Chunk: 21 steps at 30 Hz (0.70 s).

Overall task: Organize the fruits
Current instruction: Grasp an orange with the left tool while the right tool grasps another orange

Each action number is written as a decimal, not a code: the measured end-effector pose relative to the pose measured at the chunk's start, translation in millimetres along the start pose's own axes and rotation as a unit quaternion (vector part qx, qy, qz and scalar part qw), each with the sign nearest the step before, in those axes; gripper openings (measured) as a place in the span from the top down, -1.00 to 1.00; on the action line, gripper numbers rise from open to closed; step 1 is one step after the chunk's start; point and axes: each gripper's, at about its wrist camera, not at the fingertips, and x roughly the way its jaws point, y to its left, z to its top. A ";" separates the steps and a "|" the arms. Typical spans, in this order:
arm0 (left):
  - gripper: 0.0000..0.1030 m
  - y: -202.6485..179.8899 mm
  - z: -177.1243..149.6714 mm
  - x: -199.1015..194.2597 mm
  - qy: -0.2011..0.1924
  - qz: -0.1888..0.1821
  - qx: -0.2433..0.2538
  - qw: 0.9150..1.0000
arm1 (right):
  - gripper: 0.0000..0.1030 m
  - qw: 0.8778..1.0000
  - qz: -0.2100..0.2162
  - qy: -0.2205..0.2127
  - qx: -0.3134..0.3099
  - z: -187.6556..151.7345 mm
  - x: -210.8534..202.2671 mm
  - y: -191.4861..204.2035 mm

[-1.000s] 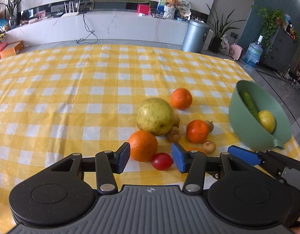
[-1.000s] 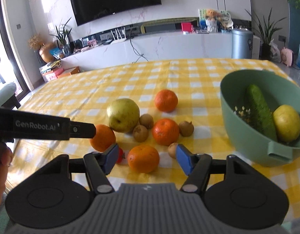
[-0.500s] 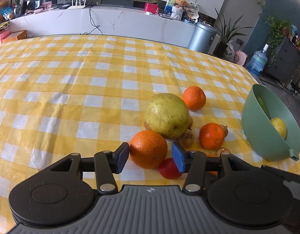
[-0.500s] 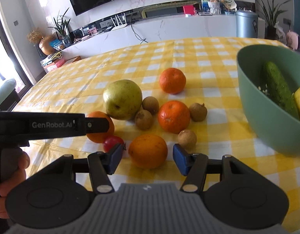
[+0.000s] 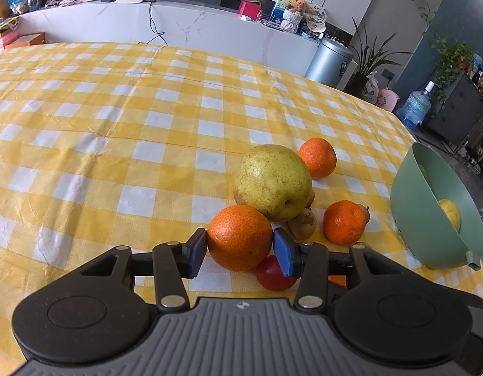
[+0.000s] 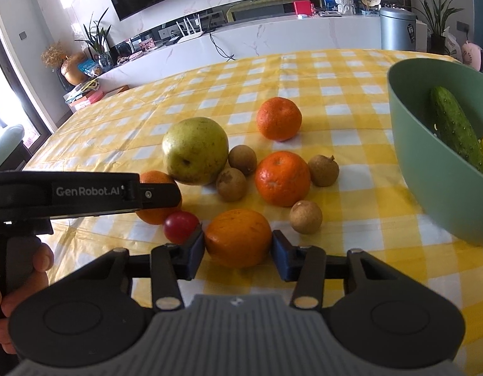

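Two-handed pick-up of loose fruit, seen from both wrists.

Left tool (image 5: 239, 252): partly closed, jaws just narrowed, pads apparently pressing both flanks of the left orange (image 5: 239, 238); fruit not yet lifted off the surface (image 5: 116, 144). Angled down over the near edge of the pile, probably so as to take the outermost fruit without nudging the pear (image 5: 272, 181) just behind or the tomato (image 5: 272, 274) touching the right pad.

Right tool (image 6: 238, 252): likewise partly closed, jaws just narrowed, pads apparently in contact with both sides of the right orange (image 6: 238, 238), also resting on the cloth. Tomato against the left pad; one longan (image 6: 305, 216) just beyond the right pad, clear of it.

Remaining fruit: two more oranges and several longans clustered mid-surface around the pear, none gripped.

Bowl (image 6: 429, 188): at the right edge of the cloth, near the pile, already holding a cucumber (image 6: 454, 125) and a yellow fruit (image 5: 449, 213); judged to be the destination, hence the short carry from either tool.

Likely risk: round skins rolling out of a shallow pinch.
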 end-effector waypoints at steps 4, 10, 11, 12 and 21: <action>0.02 0.9 0.2 -0.7 0.000 -0.001 -0.003 1.000 | 0.16 1.000 0.000 0.000 0.000 0.1 -0.1 -0.5; 0.03 1.7 -2.8 -4.9 0.000 0.005 0.001 1.000 | 0.17 1.000 0.003 0.001 0.003 -0.3 -2.4 -2.6; 0.03 2.4 -3.2 -5.6 0.001 0.004 -0.001 1.000 | 0.17 1.000 0.003 0.000 0.003 -0.4 -2.8 -2.9; 0.03 2.7 -3.8 -6.5 0.002 0.003 -0.003 1.000 | 0.17 1.000 0.003 0.000 0.004 -0.6 -3.3 -3.0; 0.04 4.5 -7.3 -22.7 -0.003 0.008 -0.014 1.000 | 0.17 1.000 0.003 -0.018 -0.002 -2.1 -14.0 -2.2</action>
